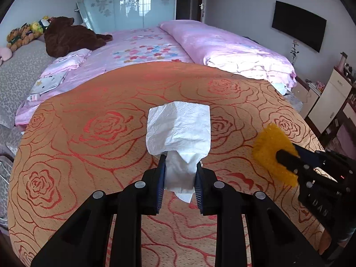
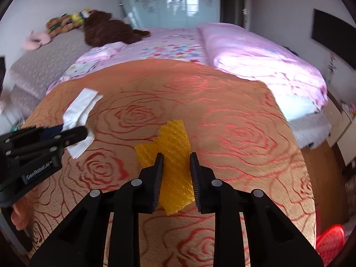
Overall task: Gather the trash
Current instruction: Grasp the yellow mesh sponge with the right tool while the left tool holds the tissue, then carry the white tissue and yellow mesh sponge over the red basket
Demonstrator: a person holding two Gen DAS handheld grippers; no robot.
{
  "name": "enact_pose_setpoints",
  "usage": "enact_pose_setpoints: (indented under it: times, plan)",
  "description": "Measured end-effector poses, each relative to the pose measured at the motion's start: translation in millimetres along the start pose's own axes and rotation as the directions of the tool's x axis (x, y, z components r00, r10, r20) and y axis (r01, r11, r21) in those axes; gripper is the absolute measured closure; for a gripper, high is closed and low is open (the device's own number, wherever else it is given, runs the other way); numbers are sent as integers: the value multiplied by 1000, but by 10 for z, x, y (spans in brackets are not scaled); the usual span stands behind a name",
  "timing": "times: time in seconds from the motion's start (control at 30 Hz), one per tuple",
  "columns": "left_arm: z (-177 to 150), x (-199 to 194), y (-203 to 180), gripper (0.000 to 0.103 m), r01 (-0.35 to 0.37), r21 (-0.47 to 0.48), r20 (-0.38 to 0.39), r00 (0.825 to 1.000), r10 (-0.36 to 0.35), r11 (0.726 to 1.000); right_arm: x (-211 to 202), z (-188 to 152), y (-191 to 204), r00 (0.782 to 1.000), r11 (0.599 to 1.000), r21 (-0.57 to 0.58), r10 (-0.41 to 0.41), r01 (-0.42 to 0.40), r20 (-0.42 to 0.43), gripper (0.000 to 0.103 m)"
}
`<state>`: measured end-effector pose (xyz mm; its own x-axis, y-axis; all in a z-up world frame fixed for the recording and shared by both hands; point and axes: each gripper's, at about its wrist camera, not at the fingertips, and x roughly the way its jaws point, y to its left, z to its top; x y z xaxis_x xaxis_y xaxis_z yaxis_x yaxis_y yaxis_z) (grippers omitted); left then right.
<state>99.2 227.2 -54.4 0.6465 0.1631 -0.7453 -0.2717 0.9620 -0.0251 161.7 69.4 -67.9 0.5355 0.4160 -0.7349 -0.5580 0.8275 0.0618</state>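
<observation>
Black gripper arms fill the bottom of both wrist views, and beyond them spreads the largest thing close by, an orange rose-patterned cloth over a surface at the foot of a pink bed. A red basket shows at the lower right edge of the right wrist view, beside and below that surface; whether it is meant for the trash cannot be told.

Next in size is the tissue, white and crumpled. The left gripper is pressed together on its lower, bunched end, with the wider part fanning out above and ahead of the fingertips, clear of the cloth as far as the right wrist view shows. It looks very light and soft, likely to tear or slip if tugged, so the bunched neck is the sensible place to hold it.

Smaller is the foam, a yellow netted wrap of the kind that sleeves fruit. The right gripper pinches it across its middle, one end reaching forward past the fingertips and the other hanging back between the fingers. It seems springy and nearly weightless, squashing under the pads instead of resisting, so a grip across the middle should hold.

Both pieces hang over the cloth, the foam well to the right of the tissue.
</observation>
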Motion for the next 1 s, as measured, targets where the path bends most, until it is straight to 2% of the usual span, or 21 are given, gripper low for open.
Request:
enact_pose_setpoints:
  times: [0.23, 0.7, 1.0]
  plan:
    - [-53, -54, -190, 81, 16, 24, 2, 1000, -16, 1000, -251, -102, -223, 999, 996, 83, -38, 35, 39, 81]
    - [-123, -205, -616, 81, 68, 85, 12, 998, -69, 994, -779, -217, -571, 990, 982, 176, -90, 70, 111, 81]
    - [-98, -348, -984, 81, 111, 155, 29, 993, -117, 982, -1201, -361, -877, 978, 968, 228, -145, 108, 149, 81]
